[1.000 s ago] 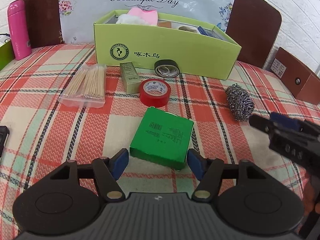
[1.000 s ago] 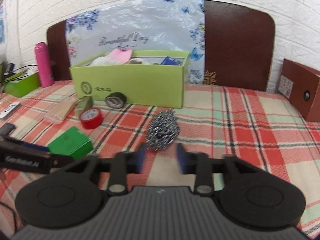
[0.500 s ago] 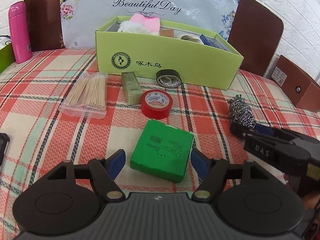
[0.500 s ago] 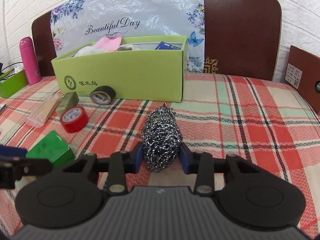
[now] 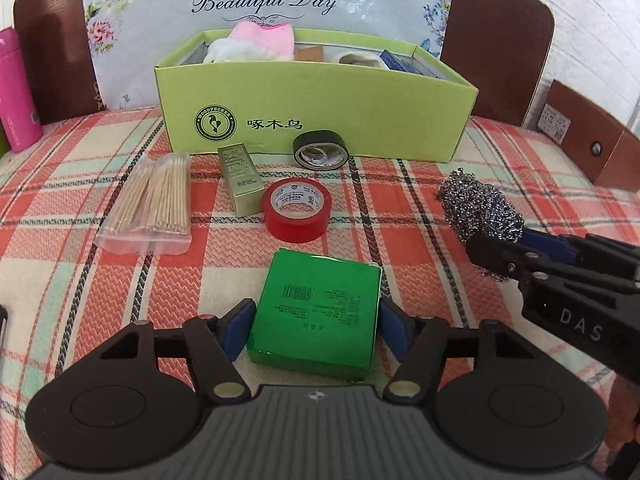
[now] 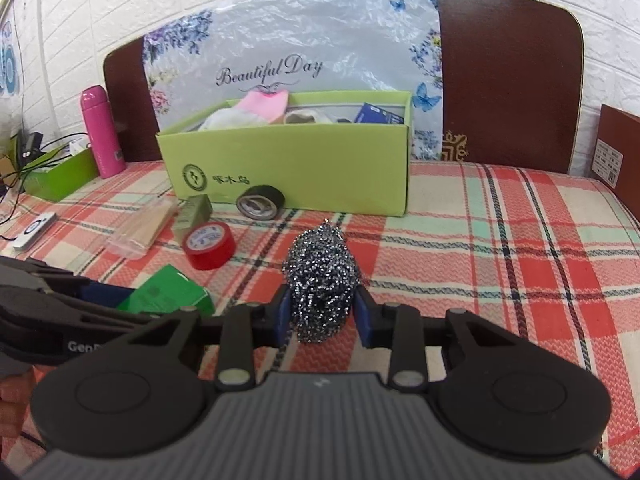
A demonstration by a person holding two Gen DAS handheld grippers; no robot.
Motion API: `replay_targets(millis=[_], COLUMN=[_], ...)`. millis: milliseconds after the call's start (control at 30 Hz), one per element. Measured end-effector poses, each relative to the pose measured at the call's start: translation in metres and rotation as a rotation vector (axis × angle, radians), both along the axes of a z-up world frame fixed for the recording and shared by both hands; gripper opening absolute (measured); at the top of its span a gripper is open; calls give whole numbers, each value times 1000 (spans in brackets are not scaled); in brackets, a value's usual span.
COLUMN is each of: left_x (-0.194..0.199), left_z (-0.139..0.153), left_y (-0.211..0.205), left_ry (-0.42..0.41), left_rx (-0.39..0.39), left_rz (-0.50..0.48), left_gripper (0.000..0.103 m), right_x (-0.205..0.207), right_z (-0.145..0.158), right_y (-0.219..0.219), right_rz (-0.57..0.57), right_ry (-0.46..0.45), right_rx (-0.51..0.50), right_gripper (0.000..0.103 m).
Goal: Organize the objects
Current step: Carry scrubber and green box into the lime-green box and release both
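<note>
A green box (image 5: 320, 300) lies on the plaid tablecloth between the blue pads of my left gripper (image 5: 316, 314). Its jaws are closing, and the pads touch the box's two sides. To the right, a steel wool scourer (image 6: 320, 276) sits on the cloth between the pads of my right gripper (image 6: 323, 314). Those jaws are closing too and squeeze the scourer's near end. In the left wrist view the scourer (image 5: 480, 212) shows at the right with the right gripper (image 5: 504, 248) on it. The open yellow-green carton (image 5: 320, 96) stands at the back.
In front of the carton lie a black tape roll (image 5: 320, 150), a red tape roll (image 5: 298, 210), a small gold box (image 5: 240, 178) and a packet of wooden sticks (image 5: 154, 204). A pink bottle (image 6: 100, 132) stands far left. A brown box (image 6: 620, 148) sits far right.
The left gripper moved forward, so the green box now sits between its pads. The right gripper advanced onto the scourer and its pads narrowed onto it.
</note>
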State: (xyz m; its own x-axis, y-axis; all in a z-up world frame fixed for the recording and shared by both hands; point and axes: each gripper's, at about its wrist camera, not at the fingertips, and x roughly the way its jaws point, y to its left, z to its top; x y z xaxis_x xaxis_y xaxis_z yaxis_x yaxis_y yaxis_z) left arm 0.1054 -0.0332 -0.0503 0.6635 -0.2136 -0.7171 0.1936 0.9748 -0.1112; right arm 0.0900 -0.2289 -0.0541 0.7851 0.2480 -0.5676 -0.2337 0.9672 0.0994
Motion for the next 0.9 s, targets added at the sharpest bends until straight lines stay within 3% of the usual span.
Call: replay_targets(millis=[267, 533, 733, 900], left_x=[-8, 12, 49, 101], left_z=[40, 89, 118, 127], left_y=[2, 5, 15, 25], left_ry=[-114, -220, -279, -257], left_rx=[-34, -93, -95, -129], left_rz=[3, -4, 39, 85], left_gripper=[68, 68, 69, 69], right_x=[-8, 1, 25, 61], right_z=[26, 60, 82, 91], right_y=[1, -2, -2, 0], right_rz=[17, 23, 0, -27], right_ry=[-81, -181, -251, -270], right_rx=[22, 47, 41, 73], right_gripper=[31, 31, 31, 31])
